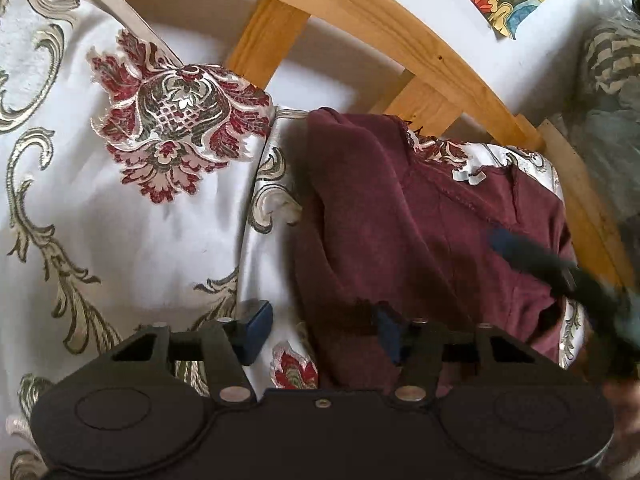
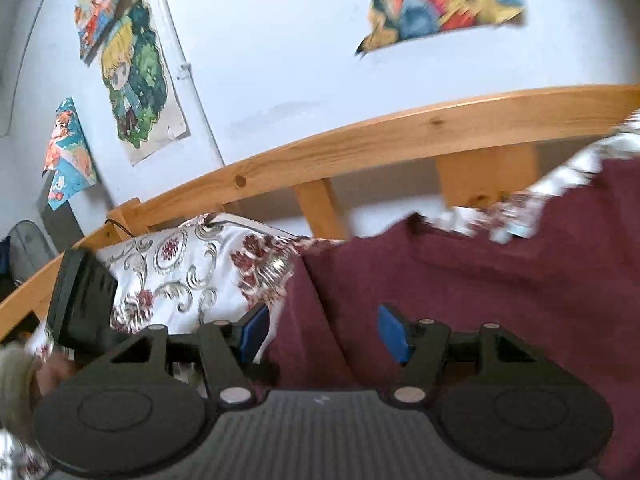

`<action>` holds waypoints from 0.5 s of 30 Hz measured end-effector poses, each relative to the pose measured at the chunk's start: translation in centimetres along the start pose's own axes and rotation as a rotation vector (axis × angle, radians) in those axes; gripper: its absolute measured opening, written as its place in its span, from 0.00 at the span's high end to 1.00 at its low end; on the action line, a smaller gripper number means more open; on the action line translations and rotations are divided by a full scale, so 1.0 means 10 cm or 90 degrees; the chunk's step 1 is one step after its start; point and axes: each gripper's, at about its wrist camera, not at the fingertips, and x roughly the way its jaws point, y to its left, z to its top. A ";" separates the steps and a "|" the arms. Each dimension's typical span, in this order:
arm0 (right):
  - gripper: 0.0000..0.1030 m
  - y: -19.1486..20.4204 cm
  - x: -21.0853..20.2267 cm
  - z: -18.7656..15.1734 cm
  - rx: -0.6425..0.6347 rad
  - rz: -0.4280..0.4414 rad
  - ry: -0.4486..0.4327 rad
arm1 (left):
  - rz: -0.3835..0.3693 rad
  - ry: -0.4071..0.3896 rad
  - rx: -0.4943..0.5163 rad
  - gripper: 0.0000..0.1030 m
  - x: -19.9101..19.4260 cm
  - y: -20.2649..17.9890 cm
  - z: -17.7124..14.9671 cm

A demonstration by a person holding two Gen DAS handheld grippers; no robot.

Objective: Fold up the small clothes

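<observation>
A maroon garment (image 1: 420,232) lies bunched on a white floral bedspread (image 1: 100,220), with a small white label near its collar. My left gripper (image 1: 322,332) is open, low over the garment's near left edge, nothing between its blue pads. The right gripper's blurred fingers (image 1: 560,268) show over the garment's right side. In the right wrist view the garment (image 2: 500,280) fills the right half. My right gripper (image 2: 324,334) is open, its jaws straddling the garment's left edge. The left gripper's body (image 2: 80,300) shows at the left.
A wooden bed rail (image 1: 400,40) with slats runs behind the bedspread, against a white wall (image 2: 300,60) with cartoon posters (image 2: 140,76). A striped cloth (image 1: 612,64) lies at the far right. A patterned pillow (image 2: 188,272) sits left of the garment.
</observation>
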 end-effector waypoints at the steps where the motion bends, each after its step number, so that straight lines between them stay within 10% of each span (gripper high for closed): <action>1: 0.34 0.02 0.18 0.09 -0.003 0.010 0.020 | -0.010 0.002 -0.008 0.47 0.00 0.04 0.02; 5: 0.37 0.16 0.76 0.26 -0.059 -0.012 0.116 | -0.039 0.008 -0.028 0.56 0.00 0.19 0.04; 9: 0.96 0.30 0.92 0.32 -0.110 -0.026 0.115 | -0.045 0.028 -0.031 0.95 0.00 0.26 0.04; 15: 0.96 0.40 0.99 0.48 -0.130 -0.012 0.044 | -0.039 -0.023 -0.036 0.99 -0.14 0.30 0.06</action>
